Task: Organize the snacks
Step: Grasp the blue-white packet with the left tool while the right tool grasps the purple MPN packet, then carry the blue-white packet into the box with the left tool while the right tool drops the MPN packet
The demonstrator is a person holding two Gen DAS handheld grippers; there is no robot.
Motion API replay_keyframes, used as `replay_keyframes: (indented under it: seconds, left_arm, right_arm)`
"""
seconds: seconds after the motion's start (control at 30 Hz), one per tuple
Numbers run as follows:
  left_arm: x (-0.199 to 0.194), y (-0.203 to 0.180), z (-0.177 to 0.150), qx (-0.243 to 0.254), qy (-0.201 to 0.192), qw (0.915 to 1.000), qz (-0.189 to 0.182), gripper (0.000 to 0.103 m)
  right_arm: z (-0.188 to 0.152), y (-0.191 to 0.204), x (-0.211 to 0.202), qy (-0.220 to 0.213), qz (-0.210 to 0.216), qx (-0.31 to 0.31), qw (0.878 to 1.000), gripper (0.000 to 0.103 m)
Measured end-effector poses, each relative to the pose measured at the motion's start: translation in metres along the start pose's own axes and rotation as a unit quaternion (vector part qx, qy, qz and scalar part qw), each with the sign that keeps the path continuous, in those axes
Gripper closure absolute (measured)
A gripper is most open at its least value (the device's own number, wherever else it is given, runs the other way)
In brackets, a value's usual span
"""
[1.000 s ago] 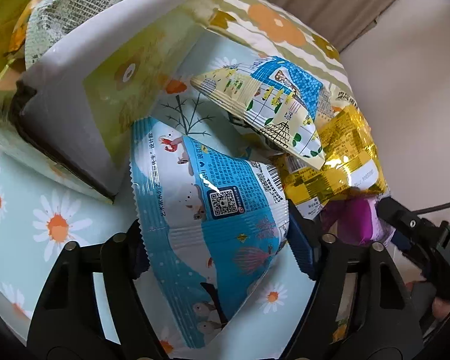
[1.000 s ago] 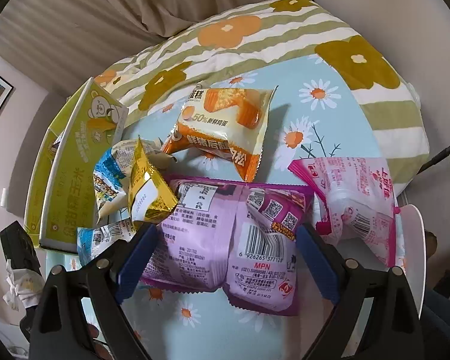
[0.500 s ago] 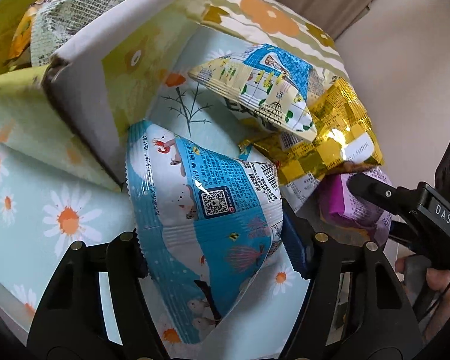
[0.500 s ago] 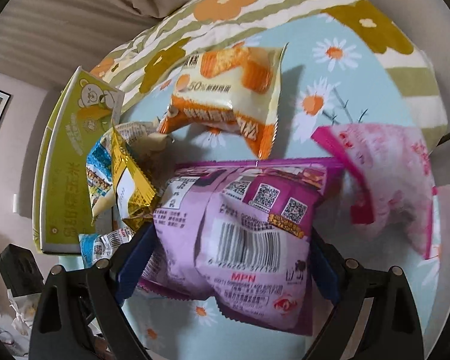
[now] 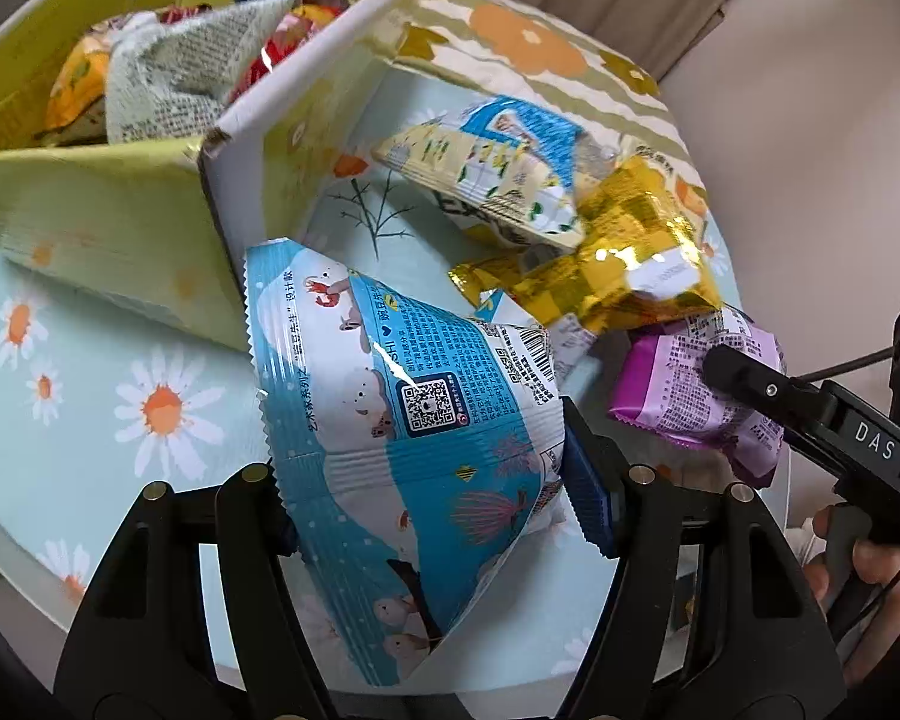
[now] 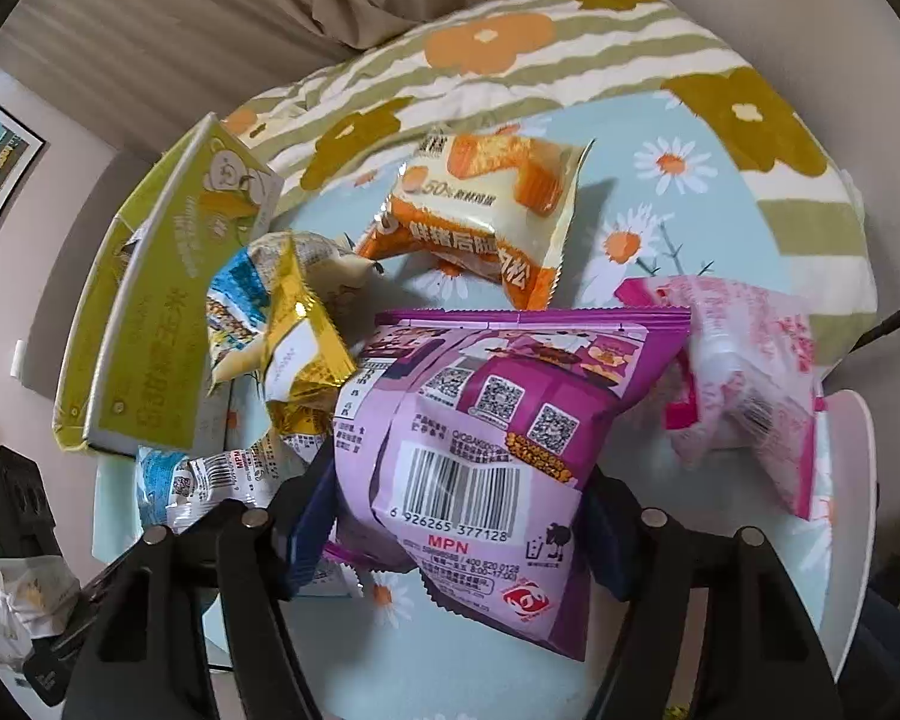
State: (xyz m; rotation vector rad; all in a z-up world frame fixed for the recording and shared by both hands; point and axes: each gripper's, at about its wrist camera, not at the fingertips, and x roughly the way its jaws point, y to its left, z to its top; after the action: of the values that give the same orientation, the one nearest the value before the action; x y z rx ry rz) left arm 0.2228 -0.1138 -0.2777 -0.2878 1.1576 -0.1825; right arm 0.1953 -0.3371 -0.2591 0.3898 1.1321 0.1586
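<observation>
My left gripper (image 5: 432, 504) is shut on a blue snack bag (image 5: 414, 396), holding it just above the daisy tablecloth (image 5: 90, 360) beside the yellow-green box (image 5: 108, 204). The box holds several snack packs. In the right wrist view my right gripper (image 6: 459, 516) has its jaws closing on a purple snack bag (image 6: 498, 420). Both pads press its sides and the bag bulges between them. From the left wrist view, one right finger (image 5: 744, 378) lies across the same purple bag (image 5: 678, 396).
A gold bag (image 6: 300, 324), a blue-and-yellow bag (image 5: 498, 162), an orange-and-white bag (image 6: 486, 210) and a pink bag (image 6: 744, 372) lie loose on the cloth. A striped floral cushion (image 6: 510, 78) lies behind. The box (image 6: 150, 348) stands at the left.
The right jaws have drawn in onto the purple bag, which now tips up between them. The left gripper has risen a little with the blue bag, showing more of the box's inside.
</observation>
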Motion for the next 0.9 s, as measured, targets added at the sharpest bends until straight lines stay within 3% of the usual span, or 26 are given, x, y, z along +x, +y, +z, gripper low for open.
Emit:
replay_keyframes:
  seconds: [0.6,0.9]
  left_arm:
    - [-0.095,-0.042,-0.024,0.035,-0.084,0.9954,-0.03,0.039]
    - [-0.175,-0.029,-0.004,0.011,-0.164,0.9862,-0.013,0.039]
  right_arm:
    - [-0.024,-0.006,-0.1,-0.08,0.009,-0.024,0.996,0.042]
    - [-0.01,0.041,-0.145,-0.131,0.056,-0.092,0.985,0.042]
